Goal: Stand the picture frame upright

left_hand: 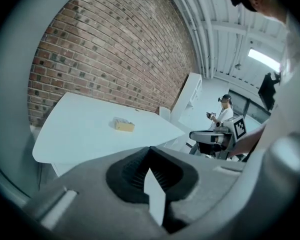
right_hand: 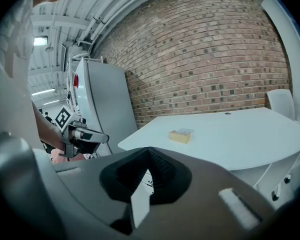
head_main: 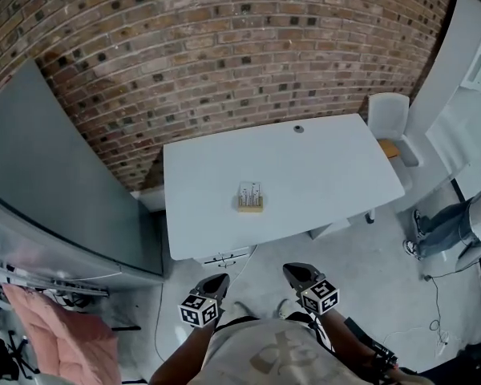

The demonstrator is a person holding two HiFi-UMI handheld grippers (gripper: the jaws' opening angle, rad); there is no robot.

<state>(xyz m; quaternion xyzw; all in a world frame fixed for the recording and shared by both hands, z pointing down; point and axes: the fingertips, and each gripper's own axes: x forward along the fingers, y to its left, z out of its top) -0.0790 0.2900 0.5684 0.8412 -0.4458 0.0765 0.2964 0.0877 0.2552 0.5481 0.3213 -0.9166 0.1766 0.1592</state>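
Frame [head_main: 250,197] on table [head_main: 321,159]: tiny, pic unreadable.

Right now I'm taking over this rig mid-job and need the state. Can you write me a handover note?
Tools: left tool and right tool are both shut and empty, held short of the table.
Things: the picture frame lies flat near the table's middle, nothing touching it.
Done: nothing yet.
Left: reach the frame, grip it, stand it upright.

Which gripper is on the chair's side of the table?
The right gripper: the chair stands at the table's far right corner; the left gripper is on the grey board's side.
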